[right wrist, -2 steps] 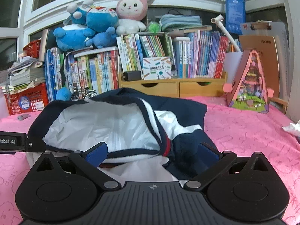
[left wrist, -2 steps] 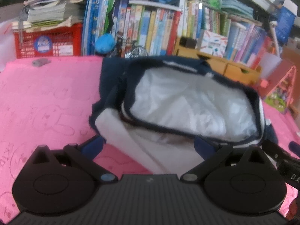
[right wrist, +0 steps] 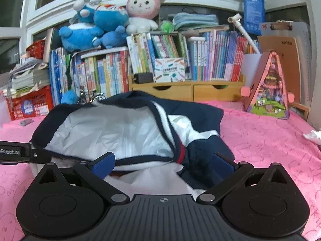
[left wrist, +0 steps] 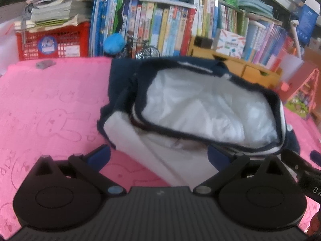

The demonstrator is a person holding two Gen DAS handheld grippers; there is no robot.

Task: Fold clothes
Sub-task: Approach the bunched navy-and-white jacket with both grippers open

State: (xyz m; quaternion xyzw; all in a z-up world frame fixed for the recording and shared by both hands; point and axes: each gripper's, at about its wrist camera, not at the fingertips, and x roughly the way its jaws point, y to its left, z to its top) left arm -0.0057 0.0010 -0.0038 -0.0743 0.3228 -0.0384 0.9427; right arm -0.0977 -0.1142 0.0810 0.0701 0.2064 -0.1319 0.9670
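— Two grippers, one garment: our left gripper (left wrist: 158, 156) and our right gripper (right wrist: 163, 163) both sit at the near edge of the navy-and-white jacket (right wrist: 128, 132), which lies in the middle of the pink surface (left wrist: 50, 104), in front of the row of books (right wrist: 112, 74).

— How do our fingers stand?

— Spread wide on both sides, clasping nothing. The left pair straddles the white near panel (left wrist: 160, 160) of the jacket; the right pair straddles the near hem where the red stripe (right wrist: 181, 153) shows. Cloth lies between the blue pads, but the pads do not press on it.

— And how does the jacket lie?

— Doubled over in part. A navy-edged flap is turned so the pale lining (left wrist: 200, 108) faces up, and a navy part (right wrist: 200, 112) lies flat on the far right. It is rumpled, no tidy rectangle, so we judge the folding is mid-way: a fold is laid, more are wanted.

— Which step is in hand, then?

— We cannot settle it. Spread fingers over a hem fit either having just let go of a fold or reaching in for a fresh grip.

— What does the next fold call for?

— Both grippers pinching matching points of one edge, a level lift, and care that the slippery lining does not slide out.
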